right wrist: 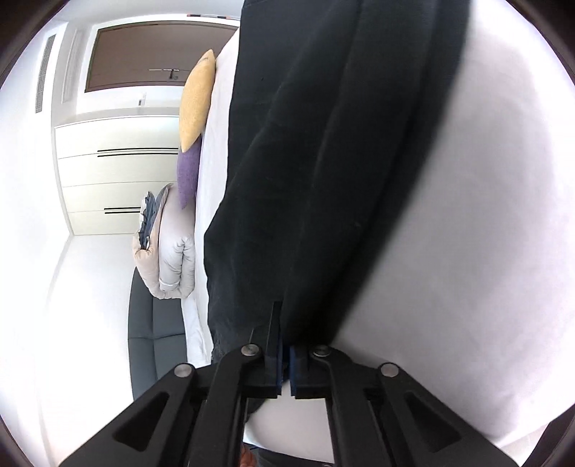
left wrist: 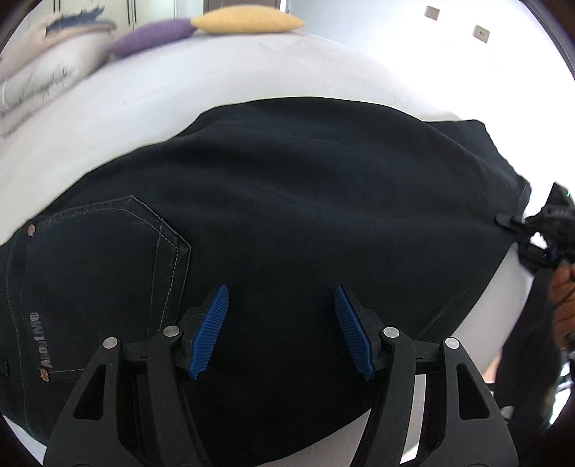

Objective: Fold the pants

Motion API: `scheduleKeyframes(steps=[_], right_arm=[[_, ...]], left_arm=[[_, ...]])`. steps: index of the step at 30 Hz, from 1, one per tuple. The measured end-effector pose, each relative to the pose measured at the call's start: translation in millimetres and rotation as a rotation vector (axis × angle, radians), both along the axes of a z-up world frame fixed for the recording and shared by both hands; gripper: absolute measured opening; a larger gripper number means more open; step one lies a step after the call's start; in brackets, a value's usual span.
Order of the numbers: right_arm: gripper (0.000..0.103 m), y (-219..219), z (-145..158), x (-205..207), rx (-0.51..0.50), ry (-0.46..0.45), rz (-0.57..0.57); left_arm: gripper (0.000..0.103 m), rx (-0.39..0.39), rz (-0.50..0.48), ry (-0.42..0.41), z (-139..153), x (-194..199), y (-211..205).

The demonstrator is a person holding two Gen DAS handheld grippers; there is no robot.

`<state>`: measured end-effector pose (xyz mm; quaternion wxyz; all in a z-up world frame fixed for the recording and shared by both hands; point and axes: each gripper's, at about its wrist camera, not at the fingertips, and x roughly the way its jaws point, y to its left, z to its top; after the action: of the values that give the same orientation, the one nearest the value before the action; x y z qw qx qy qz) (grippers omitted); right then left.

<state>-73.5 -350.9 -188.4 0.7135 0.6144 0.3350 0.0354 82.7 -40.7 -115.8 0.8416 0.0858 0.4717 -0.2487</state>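
Dark navy pants [left wrist: 305, 201] lie spread on the white bed [left wrist: 143, 100]. Their stitched back pocket [left wrist: 107, 258] is at the left of the left wrist view. Just above the cloth hovers my left gripper [left wrist: 282, 289], open, with nothing between its blue pads [left wrist: 210, 330]. At the pants' right edge my right gripper [left wrist: 517, 224] pinches the fabric, with a hand [left wrist: 564, 291] behind it. In the right wrist view the right gripper [right wrist: 286, 354] is shut on the pants [right wrist: 305, 161], which stretch away from it in long folds.
A yellow pillow [left wrist: 248, 19], a purple pillow [left wrist: 151, 36] and a folded duvet [left wrist: 46, 64] lie along the far side of the bed. White wardrobe doors [right wrist: 107, 172] and a dark upholstered seat [right wrist: 154, 341] stand beyond the bed.
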Motion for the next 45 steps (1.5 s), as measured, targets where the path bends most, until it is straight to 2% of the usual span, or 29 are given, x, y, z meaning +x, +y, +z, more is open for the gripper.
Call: scheduleKeyframes(steps=[5, 7, 8, 9, 10, 11, 12, 13, 15, 17, 19, 21, 24, 25, 26, 29, 31, 34, 35, 37, 38, 40, 42, 44, 45], right_arm=[[0.000, 1, 3, 2, -0.030, -0.022, 0.012], [0.006, 3, 13, -1, -0.079, -0.005, 0.041], [0.019, 2, 22, -5, -0.106, 0.011, 0.053], [0.038, 3, 35, -6, -0.151, 0.022, 0.066], [0.046, 2, 48, -9, -0.223, 0.036, 0.070], [0.050, 1, 69, -14, -0.348, 0.055, 0.062], [0.050, 0, 87, -16, -0.449, 0.060, 0.051], [0.049, -1, 105, -16, -0.508, 0.038, 0.042], [0.044, -2, 135, 1, -0.515, -0.071, 0.075], [0.036, 12, 147, 35, -0.517, -0.118, 0.176], [0.027, 37, 138, 86, -0.468, -0.111, 0.334], [0.022, 61, 113, 133, -0.430, -0.028, 0.441], [0.020, 74, 72, 178, -0.354, 0.077, 0.477], [0.014, 67, 55, 189, -0.337, 0.121, 0.461], [0.000, 59, 44, 196, -0.318, 0.142, 0.428], [0.000, 24, 34, 208, -0.256, 0.055, 0.341], [0.000, -5, 37, 207, -0.287, 0.027, 0.226], [0.000, -50, 48, 196, -0.417, 0.039, 0.043], [0.000, -71, 53, 182, -0.464, 0.072, -0.063], [0.000, -93, 59, 160, -0.431, 0.092, -0.188], [0.008, -96, 67, 147, -0.422, 0.084, -0.208], [0.010, -78, 89, 132, -0.453, -0.001, -0.146], [0.010, -30, 104, 131, -0.425, -0.132, 0.066], [0.010, 18, 101, 135, -0.377, -0.191, 0.242], [0.010, 38, 91, 141, -0.342, -0.195, 0.297]], left_arm=[[0.060, -0.027, 0.008, 0.013, 2, -2, 7], [0.060, -0.032, 0.015, 0.016, 7, -2, 9], [0.060, -0.037, 0.013, 0.009, 11, -3, 9], [0.060, -0.045, 0.010, -0.004, 15, -3, 8], [0.060, -0.052, 0.006, -0.022, 22, -1, 6], [0.060, -0.052, 0.006, -0.033, 26, 2, 4], [0.060, -0.053, 0.005, -0.044, 30, 6, 1], [0.060, -0.055, 0.001, -0.054, 34, 12, -1], [0.060, -0.044, 0.000, -0.060, 35, 22, -8], [0.060, -0.008, -0.004, -0.066, 30, 36, -18], [0.060, 0.019, -0.002, -0.048, 21, 42, -15], [0.060, 0.040, 0.009, -0.005, 6, 48, -14], [0.060, 0.007, 0.014, -0.002, -1, 47, -7], [0.061, 0.001, 0.016, 0.000, -4, 47, -5], [0.061, -0.005, 0.015, 0.000, -5, 47, -4], [0.062, -0.024, 0.021, -0.003, -9, 44, 1], [0.062, -0.026, 0.024, -0.013, -9, 41, 2], [0.062, -0.034, 0.027, -0.023, -10, 37, 2], [0.062, -0.038, 0.028, -0.023, -10, 37, 2], [0.062, -0.039, 0.029, -0.024, -12, 34, 8], [0.062, -0.037, 0.029, -0.024, -12, 34, 8], [0.062, -0.029, 0.041, -0.018, -11, 35, 6], [0.062, -0.019, 0.066, -0.002, -5, 33, 2], [0.062, -0.028, 0.055, 0.013, 3, 36, -16], [0.062, -0.007, 0.036, 0.004, 4, 33, -23]])
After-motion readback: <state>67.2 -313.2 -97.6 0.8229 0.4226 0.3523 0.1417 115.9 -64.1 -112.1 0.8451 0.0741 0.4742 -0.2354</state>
